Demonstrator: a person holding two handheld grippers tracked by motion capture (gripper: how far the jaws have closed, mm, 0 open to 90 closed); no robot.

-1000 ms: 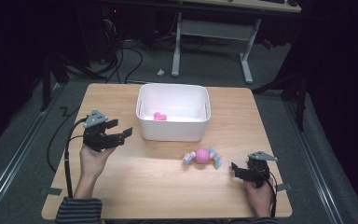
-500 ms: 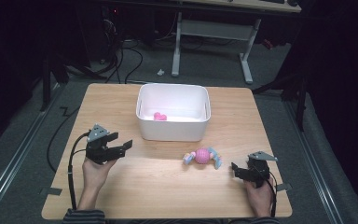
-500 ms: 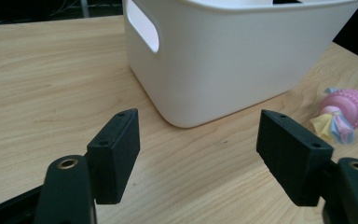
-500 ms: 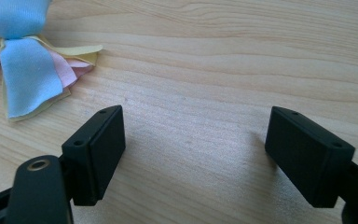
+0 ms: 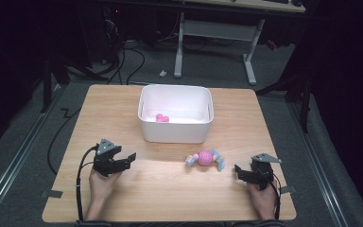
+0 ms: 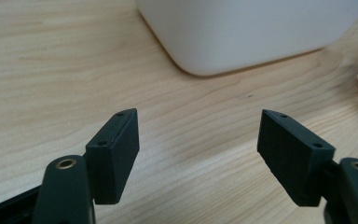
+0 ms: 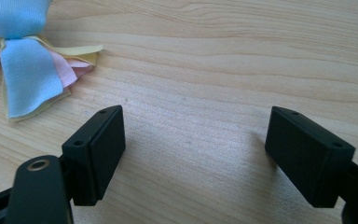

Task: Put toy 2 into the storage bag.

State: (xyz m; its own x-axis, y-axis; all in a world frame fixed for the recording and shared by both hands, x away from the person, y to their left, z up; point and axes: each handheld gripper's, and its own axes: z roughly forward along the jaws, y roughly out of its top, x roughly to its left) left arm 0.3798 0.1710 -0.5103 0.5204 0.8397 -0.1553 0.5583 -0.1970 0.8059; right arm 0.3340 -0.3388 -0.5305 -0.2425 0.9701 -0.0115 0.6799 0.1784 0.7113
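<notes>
Biggest risk from here was probably the right gripper [image 5: 246, 173] snagging just a floppy ribbon of the toy [image 5: 204, 158], so it slipped loose on the way to the bin [image 5: 176, 135]. Toy lay just left of it, near the bin. Both it and the left gripper [image 5: 123, 161] were wide open, holding nothing.

A grey desk frame [image 5: 217, 33] stands behind the table [image 5: 123, 104].
</notes>
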